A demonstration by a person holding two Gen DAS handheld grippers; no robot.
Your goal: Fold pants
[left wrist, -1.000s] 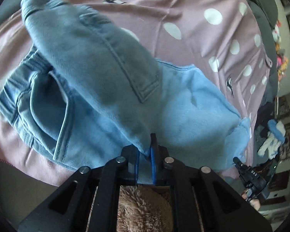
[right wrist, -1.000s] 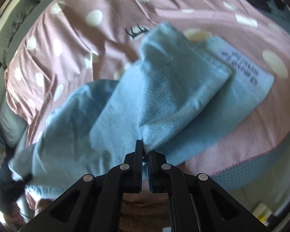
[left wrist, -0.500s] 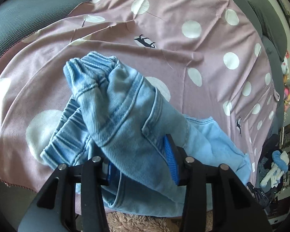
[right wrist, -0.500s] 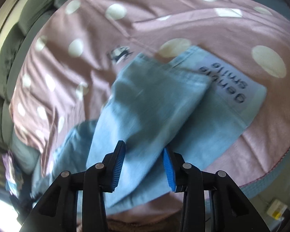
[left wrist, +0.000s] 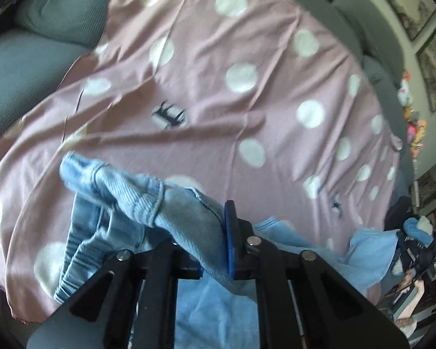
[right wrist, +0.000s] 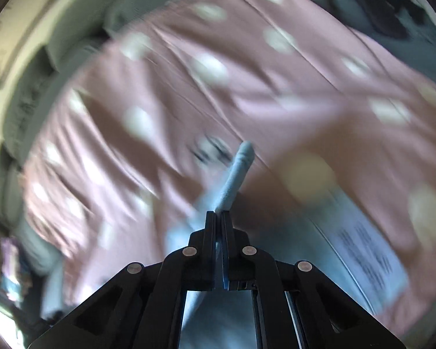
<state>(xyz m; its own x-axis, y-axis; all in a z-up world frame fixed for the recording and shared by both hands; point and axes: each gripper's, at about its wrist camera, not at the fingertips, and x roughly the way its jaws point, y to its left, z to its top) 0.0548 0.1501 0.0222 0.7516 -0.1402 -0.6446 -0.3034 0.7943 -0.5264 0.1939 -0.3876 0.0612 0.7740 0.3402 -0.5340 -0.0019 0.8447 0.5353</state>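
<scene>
Light blue denim pants lie bunched at the near edge of a pink polka-dot sheet. My left gripper has its jaws around the waistband part of the pants, with cloth filling the gap between them. In the blurred right wrist view, my right gripper is shut on a thin fold of the pants, which sticks up edge-on from the fingertips. More blue cloth with a printed label lies lower right.
Grey-green sofa cushions border the sheet at the left and back. Toys and clutter sit past the sheet's right edge. Framed pictures hang on the wall.
Both grippers had opened half a second ago. The left has closed in on the waistband cloth; the right has shut on a fold and is moving fast.
</scene>
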